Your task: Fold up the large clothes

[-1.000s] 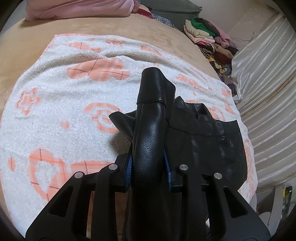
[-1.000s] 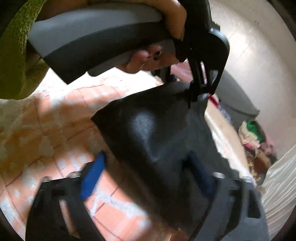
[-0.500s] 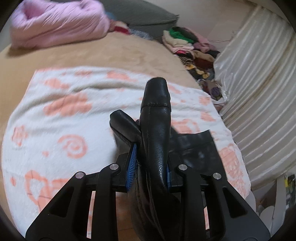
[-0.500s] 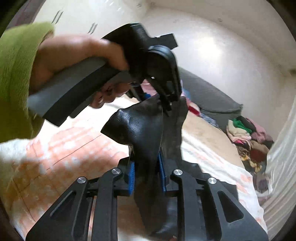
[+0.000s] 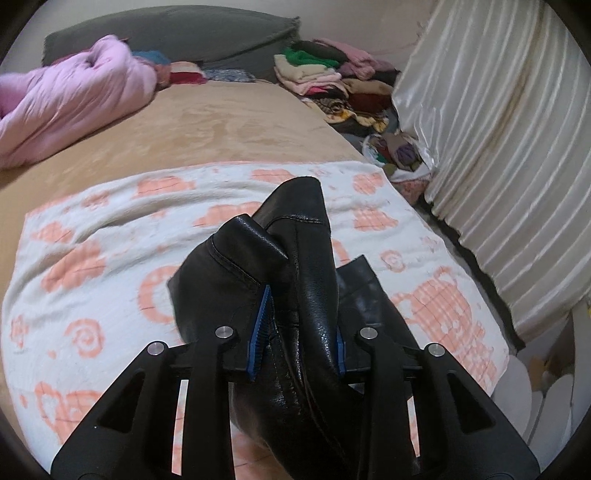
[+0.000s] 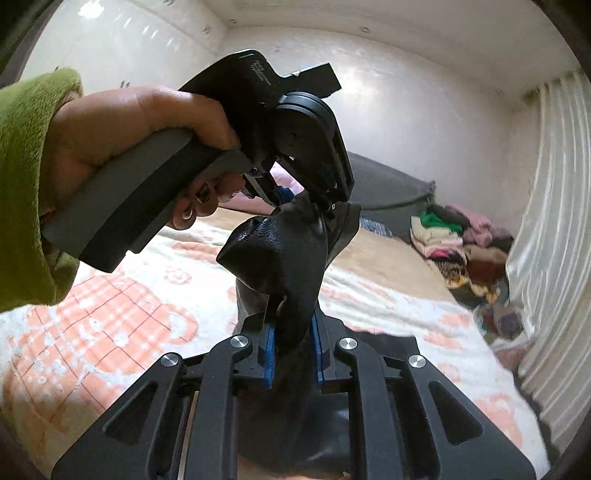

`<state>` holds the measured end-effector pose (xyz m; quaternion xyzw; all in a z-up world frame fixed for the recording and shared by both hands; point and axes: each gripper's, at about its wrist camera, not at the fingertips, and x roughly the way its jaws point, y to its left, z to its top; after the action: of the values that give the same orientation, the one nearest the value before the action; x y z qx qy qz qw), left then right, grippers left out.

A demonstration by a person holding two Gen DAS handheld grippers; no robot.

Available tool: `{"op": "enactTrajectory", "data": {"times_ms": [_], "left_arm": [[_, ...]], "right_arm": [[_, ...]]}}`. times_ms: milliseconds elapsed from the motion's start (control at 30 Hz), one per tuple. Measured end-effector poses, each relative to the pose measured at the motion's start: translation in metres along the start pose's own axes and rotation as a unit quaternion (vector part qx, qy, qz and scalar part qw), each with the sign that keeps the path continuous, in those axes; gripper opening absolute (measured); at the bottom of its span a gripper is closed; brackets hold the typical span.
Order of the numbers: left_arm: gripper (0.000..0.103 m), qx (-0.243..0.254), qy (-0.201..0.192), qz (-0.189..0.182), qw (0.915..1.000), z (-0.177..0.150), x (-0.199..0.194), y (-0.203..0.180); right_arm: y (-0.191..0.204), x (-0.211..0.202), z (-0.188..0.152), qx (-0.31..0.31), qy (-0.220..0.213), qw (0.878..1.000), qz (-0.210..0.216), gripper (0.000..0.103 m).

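The black leather garment (image 5: 310, 295), judged heavy, supple and slick, was pinched by both left tongs (image 5: 300, 328) and right tongs (image 6: 293, 341); seamed edges were favoured.

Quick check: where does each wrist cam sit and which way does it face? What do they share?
Left wrist: on the left gripper, facing along the bed toward the grey pillow; jaws shut on the black leather garment; no hand visible.
Right wrist: on the right gripper, looking up-bed; shows the left hand, green sleeve and left gripper.
Shared: garment, patterned blanket, clothes pile, curtain.
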<state>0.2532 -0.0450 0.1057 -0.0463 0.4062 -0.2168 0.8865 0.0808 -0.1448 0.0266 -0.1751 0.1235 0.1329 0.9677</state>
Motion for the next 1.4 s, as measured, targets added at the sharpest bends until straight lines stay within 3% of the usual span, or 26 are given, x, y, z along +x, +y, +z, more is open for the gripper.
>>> {"op": "enactTrajectory", "data": {"times_ms": [367, 600, 700, 800, 867, 967, 1033, 1067, 1133, 1267, 1400], "left_arm": [[0.028, 0.033, 0.037, 0.0, 0.9987, -0.001, 0.055, -0.064], [0.036, 0.03, 0.06, -0.001, 0.9978, -0.005, 0.089, -0.086], [0.036, 0.014, 0.056, -0.024, 0.998, -0.005, 0.095, -0.086], [0.039, 0.008, 0.03, -0.047, 0.9984, -0.006, 0.079, -0.082], [0.048, 0.011, 0.015, -0.01, 0.9998, -0.02, 0.063, -0.067], [0.054, 0.013, 0.025, 0.048, 0.9984, -0.054, 0.056, -0.038], [0.054, 0.001, 0.04, 0.065, 0.9971, -0.08, 0.059, -0.018], [0.054, -0.01, 0.054, 0.062, 0.9966, -0.094, 0.063, -0.009], [0.054, -0.016, 0.062, 0.054, 0.9965, -0.108, 0.068, -0.004], [0.054, -0.008, 0.051, 0.057, 0.997, -0.111, 0.067, -0.007], [0.054, 0.0, 0.047, 0.053, 0.9975, -0.109, 0.066, -0.012]], "right_arm": [[-0.047, -0.002, -0.039, 0.071, 0.027, 0.997, -0.014, 0.013], [-0.074, 0.007, -0.065, 0.16, 0.068, 0.985, 0.02, 0.014], [-0.089, 0.015, -0.083, 0.224, 0.097, 0.969, 0.045, 0.014], [-0.113, 0.024, -0.111, 0.318, 0.132, 0.936, 0.078, 0.014], [-0.125, 0.03, -0.129, 0.382, 0.14, 0.907, 0.108, 0.014], [-0.134, 0.033, -0.135, 0.418, 0.144, 0.887, 0.13, 0.016], [-0.134, 0.035, -0.134, 0.424, 0.148, 0.883, 0.136, 0.025], [-0.136, 0.035, -0.132, 0.425, 0.149, 0.883, 0.129, 0.042], [-0.137, 0.036, -0.125, 0.425, 0.16, 0.882, 0.13, 0.054], [-0.16, 0.044, -0.1, 0.443, 0.164, 0.867, 0.16, 0.093], [-0.171, 0.089, -0.06, 0.385, 0.224, 0.879, 0.167, 0.094]]}}
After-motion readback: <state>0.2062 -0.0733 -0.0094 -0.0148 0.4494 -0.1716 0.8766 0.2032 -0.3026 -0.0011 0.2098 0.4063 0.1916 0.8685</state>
